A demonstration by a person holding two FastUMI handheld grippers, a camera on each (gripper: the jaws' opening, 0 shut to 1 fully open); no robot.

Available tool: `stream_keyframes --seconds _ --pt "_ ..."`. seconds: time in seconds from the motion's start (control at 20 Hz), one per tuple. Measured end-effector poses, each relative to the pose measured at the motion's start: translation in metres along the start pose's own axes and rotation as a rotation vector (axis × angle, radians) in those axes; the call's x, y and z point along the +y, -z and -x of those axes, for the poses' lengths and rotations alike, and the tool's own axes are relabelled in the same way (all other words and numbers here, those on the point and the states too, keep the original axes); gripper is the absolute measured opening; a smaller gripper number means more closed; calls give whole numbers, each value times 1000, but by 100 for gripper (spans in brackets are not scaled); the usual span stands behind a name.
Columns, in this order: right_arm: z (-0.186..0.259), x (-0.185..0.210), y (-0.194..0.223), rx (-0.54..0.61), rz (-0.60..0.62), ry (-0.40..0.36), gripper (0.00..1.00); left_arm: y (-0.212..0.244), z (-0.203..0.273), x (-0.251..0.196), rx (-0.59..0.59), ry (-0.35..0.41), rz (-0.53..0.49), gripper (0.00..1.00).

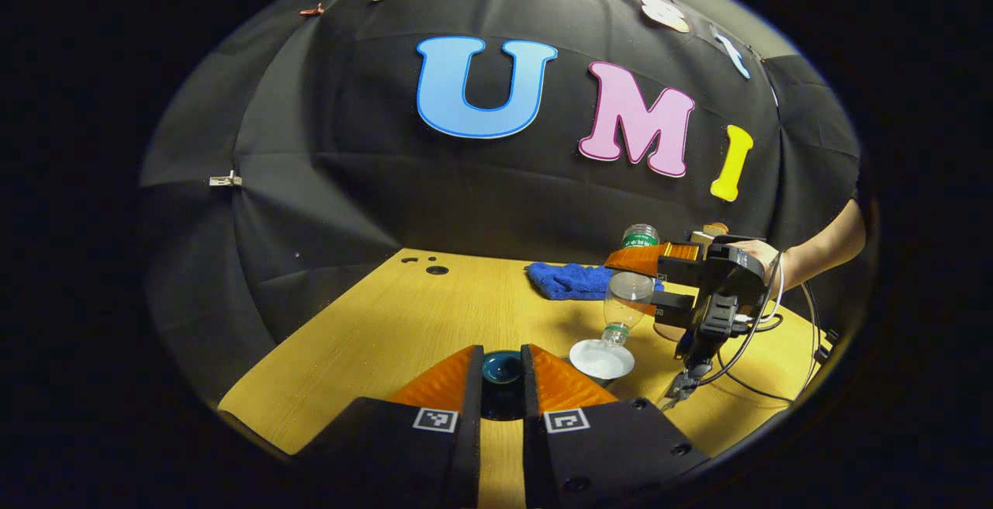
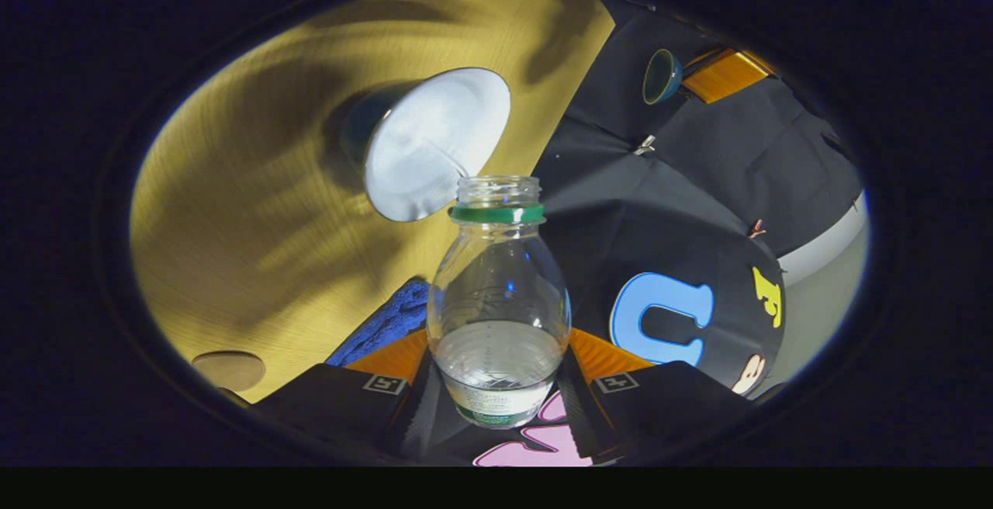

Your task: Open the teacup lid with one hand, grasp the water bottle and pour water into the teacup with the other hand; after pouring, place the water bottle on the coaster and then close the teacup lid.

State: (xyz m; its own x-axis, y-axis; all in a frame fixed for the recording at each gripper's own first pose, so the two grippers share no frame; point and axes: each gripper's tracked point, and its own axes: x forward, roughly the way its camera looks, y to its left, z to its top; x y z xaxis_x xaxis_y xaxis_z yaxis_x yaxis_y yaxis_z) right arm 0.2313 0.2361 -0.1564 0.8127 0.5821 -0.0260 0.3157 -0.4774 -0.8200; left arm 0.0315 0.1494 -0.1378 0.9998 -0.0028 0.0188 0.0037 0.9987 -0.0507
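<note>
Right tongs point(image 2: 496, 396) clamp tipped clear plastic water bottle point(image 2: 498, 292) over white-lined teacup point(image 2: 434, 144), left tongs point(image 1: 501, 385) pinch dark teal lid point(image 1: 502, 369); misaligned mouth risks spilling onto wooden table point(image 1: 403, 323).

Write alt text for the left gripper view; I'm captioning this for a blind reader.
The right gripper, held by a hand, tips a clear bottle neck-down over an open white-lined teacup on a wooden table. Up close, the left gripper holds the dark teal lid between its fingers. A blue cloth lies behind.

Dim booth — soft shadows, fisheye-warped edges
</note>
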Motion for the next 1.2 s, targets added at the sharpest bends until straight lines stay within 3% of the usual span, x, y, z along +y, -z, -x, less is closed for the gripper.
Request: stream_keyframes --seconds 0.05,0.3,0.6,1.0,1.2 --pt "-2 0 0 1 -2 -1 72 -1 0 -1 -1 -1 1 23" --pt "4 2 1 8 -21 -8 72 -4 1 -4 1 -14 -3 26" --pt "15 -13 18 73 -171 -5 72 -14 -1 -9 -12 -53 -5 26" --pt "52 -1 61 273 -854 -129 72 -44 -4 -30 -48 -130 8 26" --pt "78 6 82 381 -1271 -177 73 -65 -5 -52 -63 -149 1 26"
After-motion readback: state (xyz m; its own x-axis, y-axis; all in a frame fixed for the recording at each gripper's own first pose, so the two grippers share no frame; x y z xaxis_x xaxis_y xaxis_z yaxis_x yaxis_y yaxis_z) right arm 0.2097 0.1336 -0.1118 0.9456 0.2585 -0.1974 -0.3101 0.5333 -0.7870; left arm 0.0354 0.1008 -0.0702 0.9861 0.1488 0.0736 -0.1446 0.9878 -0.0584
